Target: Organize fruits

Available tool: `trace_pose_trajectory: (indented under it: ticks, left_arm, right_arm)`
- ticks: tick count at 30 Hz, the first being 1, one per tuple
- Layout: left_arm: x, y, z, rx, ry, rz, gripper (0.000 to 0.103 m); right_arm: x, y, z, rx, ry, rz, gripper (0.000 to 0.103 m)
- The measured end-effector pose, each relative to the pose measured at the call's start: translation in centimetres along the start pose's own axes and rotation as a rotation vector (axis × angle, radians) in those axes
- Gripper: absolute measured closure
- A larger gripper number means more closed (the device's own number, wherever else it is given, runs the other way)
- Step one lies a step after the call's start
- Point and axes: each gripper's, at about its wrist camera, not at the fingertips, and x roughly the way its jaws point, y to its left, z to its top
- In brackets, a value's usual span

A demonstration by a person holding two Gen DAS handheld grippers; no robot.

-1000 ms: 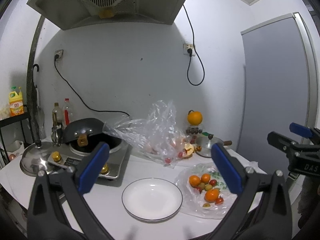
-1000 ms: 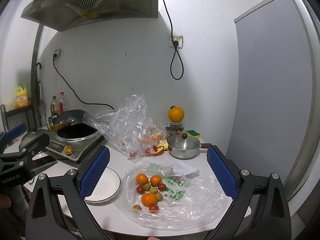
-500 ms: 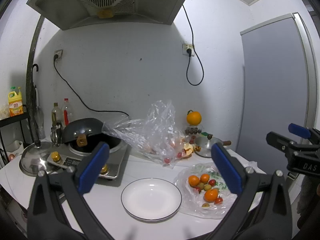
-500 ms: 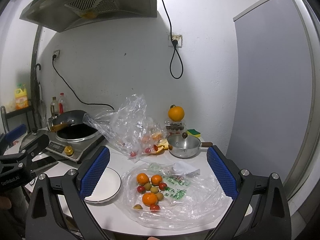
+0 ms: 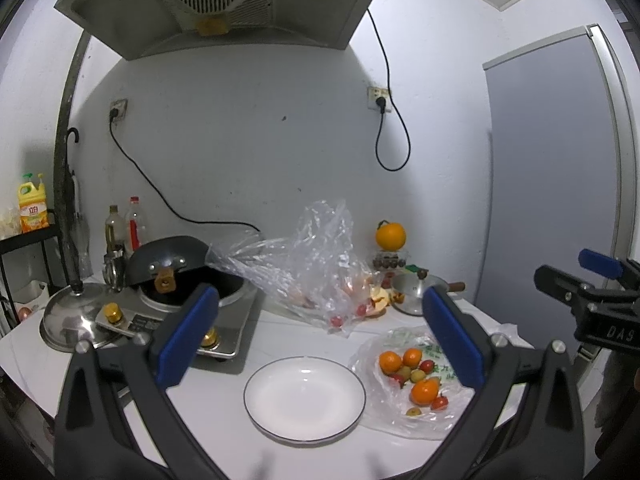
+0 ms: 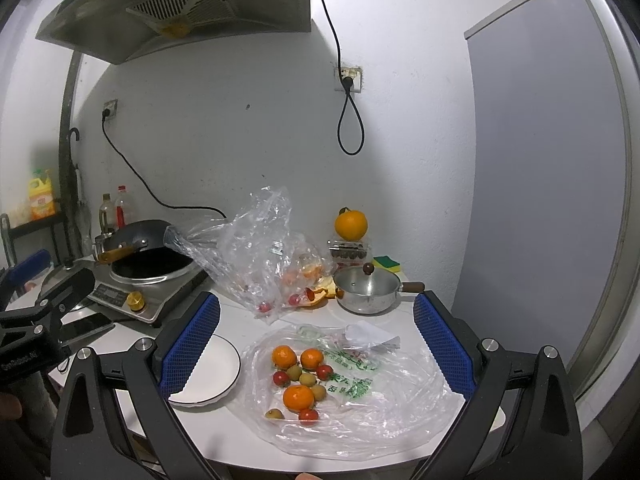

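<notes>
Looking down both cameras, I see my two tongs held above a white table (image 5: 280,332), and both are spread wide with nothing between the blue pads. The left tongs (image 5: 320,336) hang over a white plate (image 5: 305,394) that has nothing on it. The right tongs (image 6: 316,344) hang over a flat clear bag (image 6: 360,412) just right of the plate.

The fruit (image 6: 300,380) sits in a small pile on that bag. I count three oranges, a few little red ones and a few little green-yellow ones; I think the red ones are tomatoes, but they are too small to be sure. None of the fruit is on the plate.

Behind the pile stands a puffed-up bag (image 6: 256,256) with more fruit inside it. To its right is a small pot (image 6: 366,290) with a lid, and a big orange (image 6: 351,224) sits on a box near the wall. On the left is a stove (image 5: 192,316) with a black pan (image 5: 168,260) on it, and a steel lid (image 5: 74,318) lies beside the stove.
</notes>
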Motion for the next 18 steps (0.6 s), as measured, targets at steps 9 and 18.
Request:
trace_pose_trajectory:
  ticks: [9,18]
  left_arm:
    - [0.28,-0.22,0.21,0.001,0.009,-0.018,0.000]
    - [0.55,-0.27,0.21,-0.003,0.011,-0.024,0.000]
  right_arm:
    - [0.39,-0.23,0.12,0.007,0.001,0.005,0.004]
    - [0.55,-0.43,0.08,0.006,0.002,0.010,0.004]
